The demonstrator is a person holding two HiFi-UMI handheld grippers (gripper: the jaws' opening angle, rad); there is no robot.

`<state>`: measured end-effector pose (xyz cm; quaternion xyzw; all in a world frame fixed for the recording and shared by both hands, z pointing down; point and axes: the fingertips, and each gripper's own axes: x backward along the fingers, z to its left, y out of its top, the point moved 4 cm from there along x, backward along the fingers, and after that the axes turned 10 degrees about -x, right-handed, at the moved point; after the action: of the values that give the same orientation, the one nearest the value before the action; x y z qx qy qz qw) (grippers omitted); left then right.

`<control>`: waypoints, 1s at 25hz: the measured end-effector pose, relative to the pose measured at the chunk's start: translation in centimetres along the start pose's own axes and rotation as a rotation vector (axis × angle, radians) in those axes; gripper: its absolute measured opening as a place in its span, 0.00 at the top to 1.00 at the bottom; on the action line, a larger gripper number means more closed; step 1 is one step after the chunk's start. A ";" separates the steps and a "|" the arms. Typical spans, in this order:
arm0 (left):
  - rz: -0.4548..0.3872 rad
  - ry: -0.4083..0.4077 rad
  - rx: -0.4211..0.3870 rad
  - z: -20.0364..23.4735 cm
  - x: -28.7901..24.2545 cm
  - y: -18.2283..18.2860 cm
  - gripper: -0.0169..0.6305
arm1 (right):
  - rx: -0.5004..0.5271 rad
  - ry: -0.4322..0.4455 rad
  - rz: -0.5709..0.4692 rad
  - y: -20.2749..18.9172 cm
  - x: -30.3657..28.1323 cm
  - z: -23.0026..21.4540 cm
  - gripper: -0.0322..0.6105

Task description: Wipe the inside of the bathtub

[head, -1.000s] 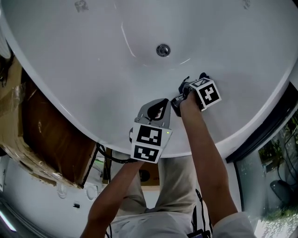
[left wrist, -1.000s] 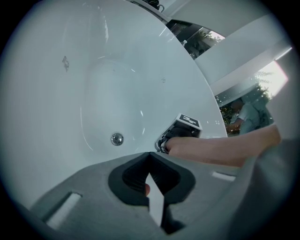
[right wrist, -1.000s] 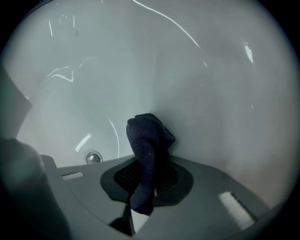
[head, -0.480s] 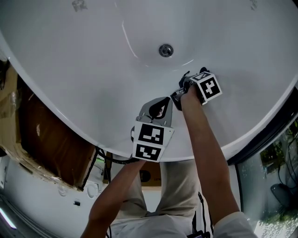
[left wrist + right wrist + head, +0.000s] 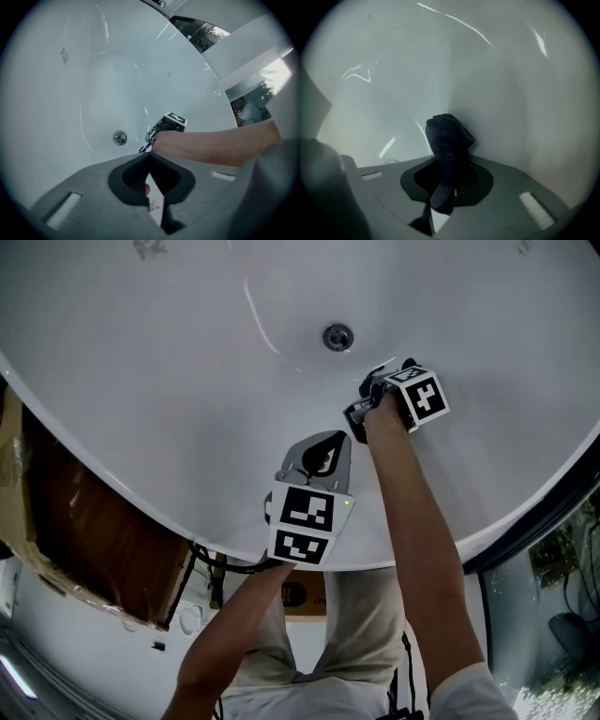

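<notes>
1. Bathtub (image 5: 169, 371), white and glossy, filled most of the head view, and its round metal drain (image 5: 338, 336) sat in the basin floor near the top centre
2. The right gripper (image 5: 449, 165) was down inside the tub, near the drain, at the end of a bare forearm (image 5: 412, 521), with its marker cube (image 5: 419, 399) facing up
3. Its jaws were clamped on a dark cloth (image 5: 447, 138), which stood up out of them in a bunched fold
4. The top of that fold touched the tub's inner surface, where the floor curved up into the wall
5. The left gripper (image 5: 323, 454) was nearer the person, over the tub's sloping near wall and just inside the rim; whether it touched the surface could not be told
6. Its jaws were pressed together at the tips, with nothing held between them
7. From the left gripper view, the right forearm crossed in from the right just above the closed tips, and the right gripper lay just to the right of the drain
8. The two grippers were near each other but apart, the left one on the person's side of the right one
9. Outside the tub, brown cardboard (image 5: 94, 531) lay against its left edge, a dark-framed pane of glass (image 5: 544, 549) ran along its right edge, and the person's light trousers (image 5: 347, 634) showed at the bottom
</notes>
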<state>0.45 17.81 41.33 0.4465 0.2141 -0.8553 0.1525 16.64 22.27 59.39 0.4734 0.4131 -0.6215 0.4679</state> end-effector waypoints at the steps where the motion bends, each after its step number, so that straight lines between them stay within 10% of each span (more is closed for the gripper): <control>1: -0.002 -0.001 -0.001 0.1 -0.1 0.1 0.98 | -0.008 -0.001 0.000 0.1 -0.4 0.2 0.87; 25: -0.065 0.011 0.000 0.3 2.4 0.7 0.98 | 0.099 0.248 0.017 -0.2 2.6 6.7 0.87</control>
<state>-0.81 16.87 39.36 0.4441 0.2295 -0.8572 0.1237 14.79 15.41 58.24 0.5726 0.4326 -0.5738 0.3947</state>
